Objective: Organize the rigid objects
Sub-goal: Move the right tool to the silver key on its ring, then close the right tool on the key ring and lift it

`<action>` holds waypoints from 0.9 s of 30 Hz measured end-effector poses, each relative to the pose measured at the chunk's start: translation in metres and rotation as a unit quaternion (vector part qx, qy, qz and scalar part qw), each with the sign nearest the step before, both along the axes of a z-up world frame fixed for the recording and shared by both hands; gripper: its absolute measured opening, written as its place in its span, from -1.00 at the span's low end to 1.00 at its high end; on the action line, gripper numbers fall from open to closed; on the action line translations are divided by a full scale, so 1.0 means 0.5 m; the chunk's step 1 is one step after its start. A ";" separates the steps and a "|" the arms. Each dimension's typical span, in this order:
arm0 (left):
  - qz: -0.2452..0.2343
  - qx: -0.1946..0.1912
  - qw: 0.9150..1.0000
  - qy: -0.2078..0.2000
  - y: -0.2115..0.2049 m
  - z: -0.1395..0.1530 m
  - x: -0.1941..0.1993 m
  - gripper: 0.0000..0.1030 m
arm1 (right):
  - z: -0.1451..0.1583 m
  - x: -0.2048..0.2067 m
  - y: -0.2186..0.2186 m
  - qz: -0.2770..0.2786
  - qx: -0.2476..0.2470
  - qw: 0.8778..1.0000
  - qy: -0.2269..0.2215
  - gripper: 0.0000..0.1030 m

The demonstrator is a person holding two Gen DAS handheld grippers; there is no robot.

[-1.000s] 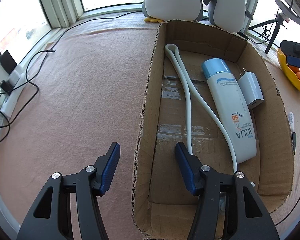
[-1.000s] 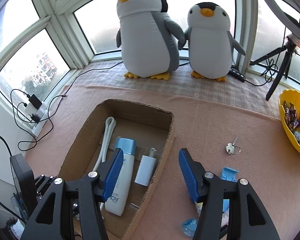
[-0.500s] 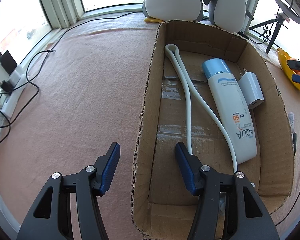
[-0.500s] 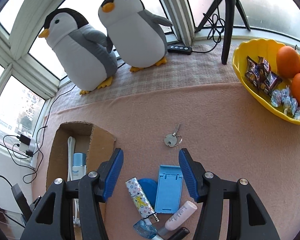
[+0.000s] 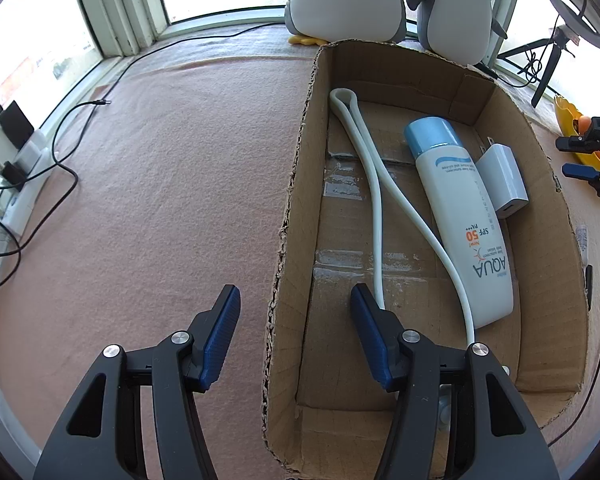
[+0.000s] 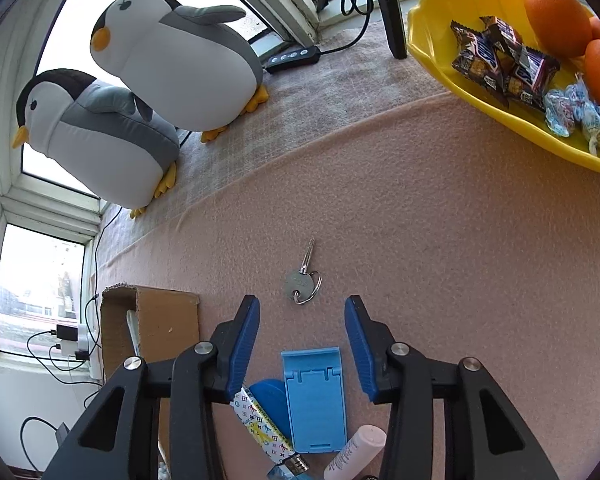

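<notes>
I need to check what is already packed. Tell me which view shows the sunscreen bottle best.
The left wrist view. The sunscreen bottle lies in full sight on the floor of the cardboard box, cap and label readable. The right wrist view shows only a corner of that box, and the bottle is hidden.

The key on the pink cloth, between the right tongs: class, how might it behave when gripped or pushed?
The key lies flat and thin on the fuzzy cloth, so the open right tongs may struggle to get under it. Being metal, it looks stiff and light. Its loose ring would probably swing once lifted.
</notes>
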State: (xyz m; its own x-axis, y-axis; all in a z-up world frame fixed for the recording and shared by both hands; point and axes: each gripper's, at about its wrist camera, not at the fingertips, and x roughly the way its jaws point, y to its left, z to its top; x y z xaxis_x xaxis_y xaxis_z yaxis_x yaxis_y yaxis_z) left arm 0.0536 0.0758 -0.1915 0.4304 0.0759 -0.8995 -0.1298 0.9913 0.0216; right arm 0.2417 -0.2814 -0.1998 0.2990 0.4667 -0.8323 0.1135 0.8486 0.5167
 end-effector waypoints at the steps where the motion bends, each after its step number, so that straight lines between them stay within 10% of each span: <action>1: 0.000 0.000 1.000 0.000 -0.001 0.000 0.000 0.11 | -0.004 0.003 -0.001 -0.002 0.000 1.000 0.002 -0.26; 27: 0.000 0.000 1.000 0.000 -0.001 -0.001 0.000 0.12 | -0.046 0.039 0.010 -0.008 0.002 1.000 0.028 -0.67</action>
State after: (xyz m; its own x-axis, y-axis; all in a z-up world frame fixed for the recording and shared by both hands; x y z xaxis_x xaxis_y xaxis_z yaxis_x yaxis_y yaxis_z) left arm 0.0538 0.0753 -0.1919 0.4307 0.0762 -0.8993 -0.1293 0.9914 0.0221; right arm 0.2613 -0.2767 -0.2228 0.2586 0.4654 -0.8465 0.1563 0.8446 0.5121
